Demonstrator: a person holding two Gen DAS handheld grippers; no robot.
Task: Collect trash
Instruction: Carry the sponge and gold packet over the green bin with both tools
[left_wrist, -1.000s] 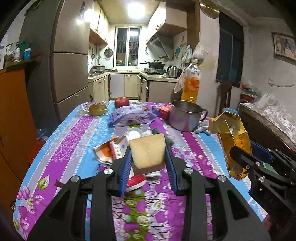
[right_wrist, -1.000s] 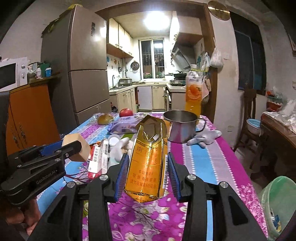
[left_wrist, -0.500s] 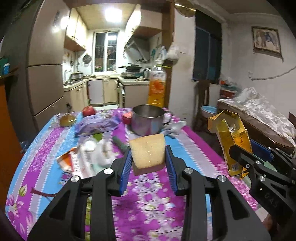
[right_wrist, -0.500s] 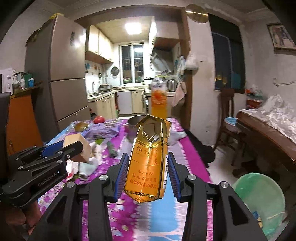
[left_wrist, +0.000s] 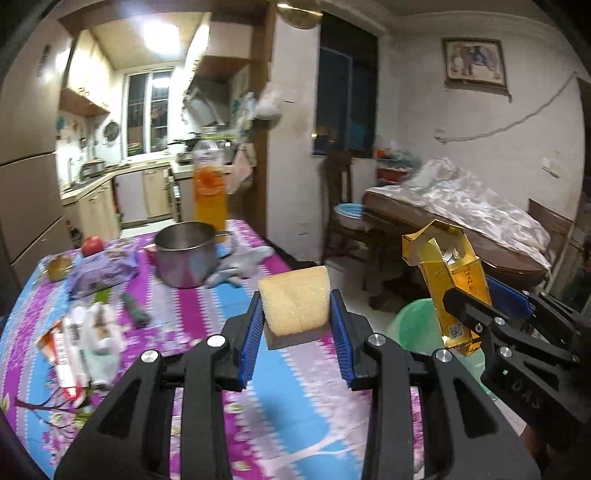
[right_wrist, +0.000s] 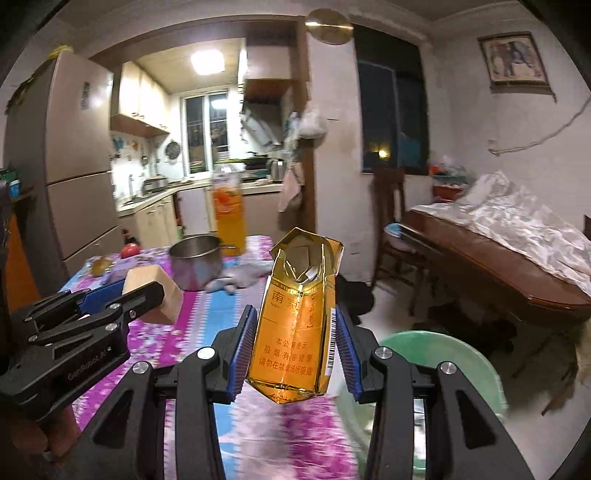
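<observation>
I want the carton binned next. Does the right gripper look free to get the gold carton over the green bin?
Probably yes. The right gripper holds the gold carton in the air, and the green bin sits just lower right with nothing between them; the left gripper is off to the left.

- A lived-in home.
- Kitchen behind: fridge (right_wrist: 74, 155), cabinets (right_wrist: 142, 99), window (right_wrist: 208, 133).
- Floral-clothed tabletop (left_wrist: 280, 373) carrying a pot (left_wrist: 184, 258).
- A bed (right_wrist: 517, 258), a framed picture (right_wrist: 511, 59).

Upright sponge (left_wrist: 294, 300); torn gold carton (right_wrist: 295, 325)
</observation>
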